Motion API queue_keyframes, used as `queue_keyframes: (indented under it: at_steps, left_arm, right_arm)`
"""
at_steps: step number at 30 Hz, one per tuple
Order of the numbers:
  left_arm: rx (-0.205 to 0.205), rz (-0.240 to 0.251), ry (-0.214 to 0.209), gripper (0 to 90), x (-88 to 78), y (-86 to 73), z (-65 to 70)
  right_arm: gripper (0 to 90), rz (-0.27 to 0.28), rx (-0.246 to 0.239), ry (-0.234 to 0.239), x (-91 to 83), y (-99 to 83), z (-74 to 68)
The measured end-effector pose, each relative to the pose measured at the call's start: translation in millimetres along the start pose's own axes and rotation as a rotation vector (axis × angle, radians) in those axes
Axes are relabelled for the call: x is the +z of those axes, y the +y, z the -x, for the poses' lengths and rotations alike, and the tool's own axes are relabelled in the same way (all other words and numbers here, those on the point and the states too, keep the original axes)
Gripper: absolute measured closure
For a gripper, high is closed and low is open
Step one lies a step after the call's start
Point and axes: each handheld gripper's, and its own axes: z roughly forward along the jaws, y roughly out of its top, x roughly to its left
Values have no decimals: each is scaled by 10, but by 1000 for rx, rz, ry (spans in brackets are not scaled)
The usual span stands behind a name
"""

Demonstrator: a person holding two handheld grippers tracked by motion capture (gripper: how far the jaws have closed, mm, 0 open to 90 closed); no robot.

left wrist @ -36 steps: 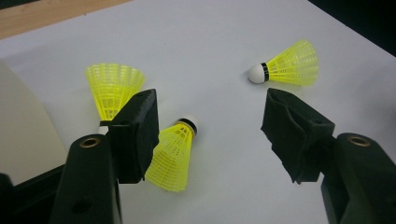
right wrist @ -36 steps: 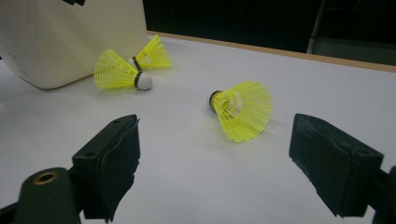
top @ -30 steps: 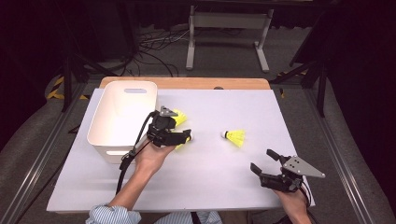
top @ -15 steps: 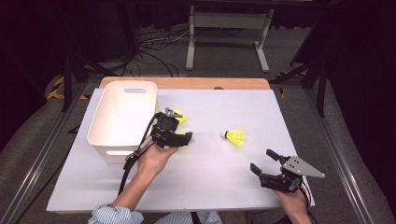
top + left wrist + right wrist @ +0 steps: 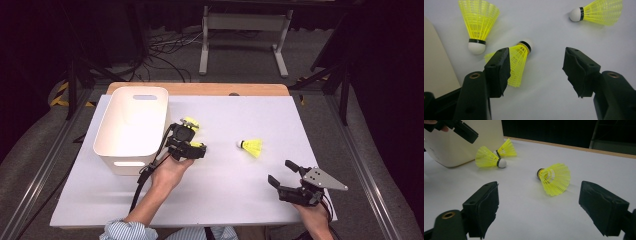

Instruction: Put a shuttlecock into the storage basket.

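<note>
White bin (image 5: pixel 131 125) stands left of centre. Since a second ago the left gripper (image 5: pixel 186 143) shifted slightly up-frame over two shuttlecocks (image 5: pixel 517 65); its jaws stand wide, nothing gripped, so pickup pending. Right gripper (image 5: pixel 290 181) idle, open, empty. Bin interior partly hidden.

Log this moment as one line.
left tool: open, over shuttlecock | right tool: open, idle | lone shuttlecock: on table | bin: left
</note>
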Motion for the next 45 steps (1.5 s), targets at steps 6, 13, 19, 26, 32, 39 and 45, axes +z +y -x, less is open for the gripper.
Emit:
queue_keyframes:
  at_steps: [6, 13, 19, 26, 32, 39, 45]
  left_arm:
    - [-21, -18, 19, 393, 62, -59, -7]
    - [-27, -45, 38, 400, 142, -101, -20]
    - [-25, -67, 65, 406, 199, -115, -26]
    - [-25, -91, 86, 409, 261, -121, -34]
    - [-14, -117, 93, 425, 315, -127, -42]
    - [-16, -117, 99, 453, 352, -127, -43]
    - [-15, -127, 92, 494, 391, -120, -51]
  right_arm:
    - [170, -1, 0, 1, 0, 0, -6]
    - [170, 0, -1, 0, -1, 0, -6]
    - [170, 1, -2, 0, -2, 0, -6]
    - [170, 3, -3, 1, -4, 1, -7]
    - [170, 3, -4, 2, -5, 1, -8]
    - [170, 2, -2, 3, -4, 0, -7]
    - [170, 1, -2, 3, -3, 0, -7]
